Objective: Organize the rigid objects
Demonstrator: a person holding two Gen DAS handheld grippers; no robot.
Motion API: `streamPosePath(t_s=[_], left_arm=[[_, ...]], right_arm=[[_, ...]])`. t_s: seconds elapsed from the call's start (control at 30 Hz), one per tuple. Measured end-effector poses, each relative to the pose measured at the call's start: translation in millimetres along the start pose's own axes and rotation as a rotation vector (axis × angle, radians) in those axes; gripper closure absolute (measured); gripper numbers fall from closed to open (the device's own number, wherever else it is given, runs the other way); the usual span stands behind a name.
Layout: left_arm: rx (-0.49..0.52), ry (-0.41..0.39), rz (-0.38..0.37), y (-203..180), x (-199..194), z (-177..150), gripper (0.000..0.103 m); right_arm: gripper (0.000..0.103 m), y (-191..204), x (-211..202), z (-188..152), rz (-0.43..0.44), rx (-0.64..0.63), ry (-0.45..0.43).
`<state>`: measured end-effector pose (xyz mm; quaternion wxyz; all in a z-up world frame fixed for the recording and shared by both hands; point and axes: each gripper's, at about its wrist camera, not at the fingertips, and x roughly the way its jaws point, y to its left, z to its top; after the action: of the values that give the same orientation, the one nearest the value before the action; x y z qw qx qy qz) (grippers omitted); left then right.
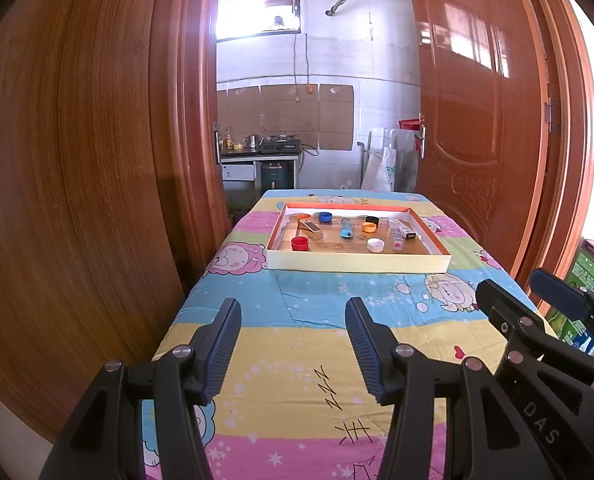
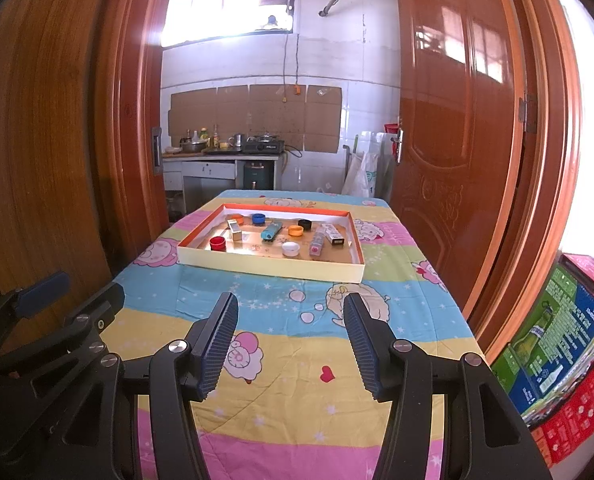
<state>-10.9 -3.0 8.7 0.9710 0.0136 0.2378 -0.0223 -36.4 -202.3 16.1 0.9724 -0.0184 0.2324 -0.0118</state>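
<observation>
A shallow cream box with an orange rim (image 1: 357, 263) (image 2: 265, 266) lies at the far end of the cloth-covered table. Inside it lie a red cap (image 1: 299, 243) (image 2: 217, 243), a blue cap (image 1: 325, 217) (image 2: 258, 218), an orange cap (image 1: 370, 227) (image 2: 296, 231), a black cap (image 1: 372, 220) (image 2: 305, 223), a white cap (image 1: 375, 245) (image 2: 290, 248), a blue lighter (image 1: 345, 229) (image 2: 271, 231) and some small packets (image 1: 311, 230) (image 2: 332, 235). My left gripper (image 1: 293, 312) stands open over the near cloth, nothing between its fingers. My right gripper (image 2: 291, 308) is open likewise, well short of the box.
The table carries a cartoon-print cloth (image 1: 317, 344) (image 2: 289, 340). A wooden panel (image 1: 77, 180) borders the left side and an open wooden door (image 2: 457, 140) the right. Printed cartons (image 2: 557, 340) are stacked by the near right corner. A kitchen counter (image 2: 217, 152) stands beyond the doorway.
</observation>
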Motion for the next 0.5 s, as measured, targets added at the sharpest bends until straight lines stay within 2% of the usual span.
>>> streamPosePath(t_s=[0.5], left_arm=[[0.002,0.001,-0.002,-1.7,0.0,-0.5,0.049]], right_arm=[[0.046,0.7,-0.9,-0.7,0.003,0.000,0.001]])
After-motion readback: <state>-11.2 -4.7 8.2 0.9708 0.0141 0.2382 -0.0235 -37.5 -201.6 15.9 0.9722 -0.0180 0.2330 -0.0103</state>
